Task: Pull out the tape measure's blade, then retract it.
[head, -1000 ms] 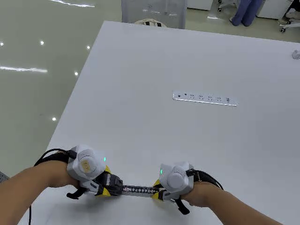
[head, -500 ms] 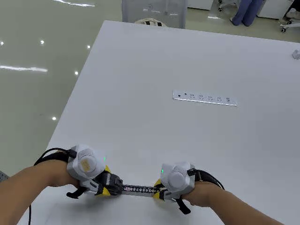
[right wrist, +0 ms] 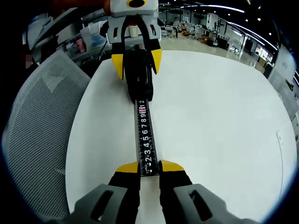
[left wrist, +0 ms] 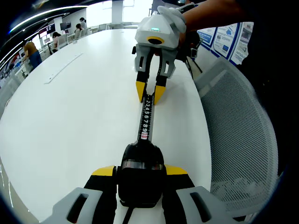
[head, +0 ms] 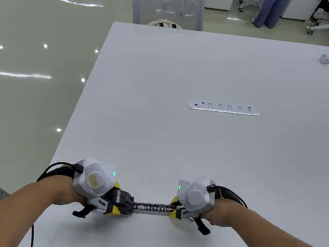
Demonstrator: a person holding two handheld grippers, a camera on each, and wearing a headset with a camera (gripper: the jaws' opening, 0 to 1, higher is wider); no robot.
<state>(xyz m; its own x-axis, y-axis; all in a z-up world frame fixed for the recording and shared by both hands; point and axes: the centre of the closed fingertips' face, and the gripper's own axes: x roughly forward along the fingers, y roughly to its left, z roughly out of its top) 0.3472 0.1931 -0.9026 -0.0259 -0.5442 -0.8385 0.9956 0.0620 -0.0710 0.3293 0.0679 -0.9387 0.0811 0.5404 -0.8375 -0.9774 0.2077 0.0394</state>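
Pull-out step, we judge: the blade (left wrist: 145,116) is out only a short run, numbers showing between the two grippers. To do it well we brace the tape measure case (left wrist: 140,186) low on the white table (head: 205,67) and draw the blade end straight along its own line, level, no twist, so it doesn't kink. A firm pinch is needed, since the spring would likely snap it back. The left gripper (left wrist: 140,171) is clenched around the black case, yellow tips on either side. The right gripper (right wrist: 149,167) is pinched nearly closed on the blade's end. The tape measure sits near the table's close edge.
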